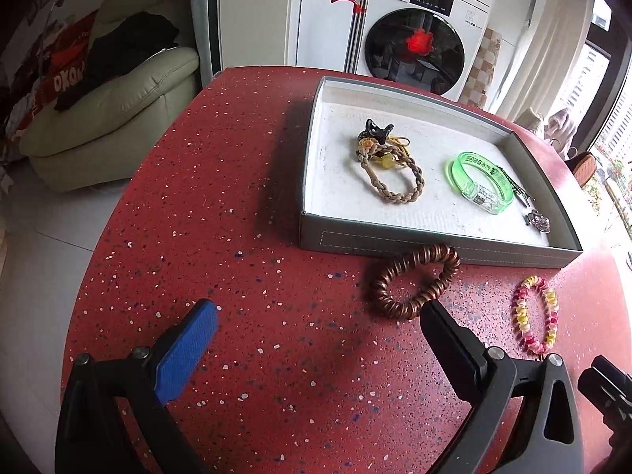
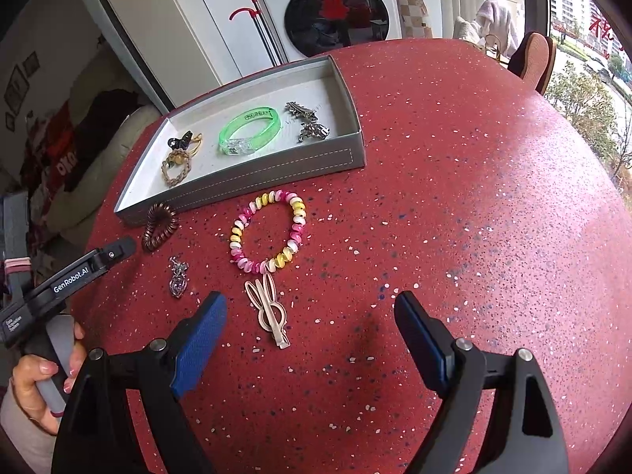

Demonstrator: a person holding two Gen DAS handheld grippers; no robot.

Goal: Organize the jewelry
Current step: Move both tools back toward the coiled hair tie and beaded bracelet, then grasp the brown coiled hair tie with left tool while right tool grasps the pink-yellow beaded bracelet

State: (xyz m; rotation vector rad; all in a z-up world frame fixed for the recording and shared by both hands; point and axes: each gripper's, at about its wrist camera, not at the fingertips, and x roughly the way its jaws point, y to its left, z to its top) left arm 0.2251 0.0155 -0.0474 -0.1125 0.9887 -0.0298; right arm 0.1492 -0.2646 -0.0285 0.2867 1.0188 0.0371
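A grey tray (image 1: 395, 243) (image 2: 276, 170) on the red table holds a braided bracelet (image 1: 395, 179) (image 2: 175, 172), a green bangle (image 1: 480, 181) (image 2: 249, 130) and silver brooches (image 2: 310, 122). On the table before it lie a copper coil hair tie (image 1: 410, 280) (image 2: 158, 227), a pink-yellow bead bracelet (image 1: 535, 314) (image 2: 268, 231), a beige rabbit hair clip (image 2: 270, 312) and a silver pendant (image 2: 177, 276). My left gripper (image 1: 320, 308) (image 2: 122, 247) is open and empty, its right finger beside the coil tie. My right gripper (image 2: 310, 300) is open and empty, just right of the rabbit clip.
The red speckled table (image 2: 454, 217) is round, its edge curving at left. Beyond it stand a washing machine (image 1: 418, 39), a mop (image 1: 357, 27) and a beige sofa (image 1: 118, 98). A chair (image 2: 533, 59) stands at the table's far right.
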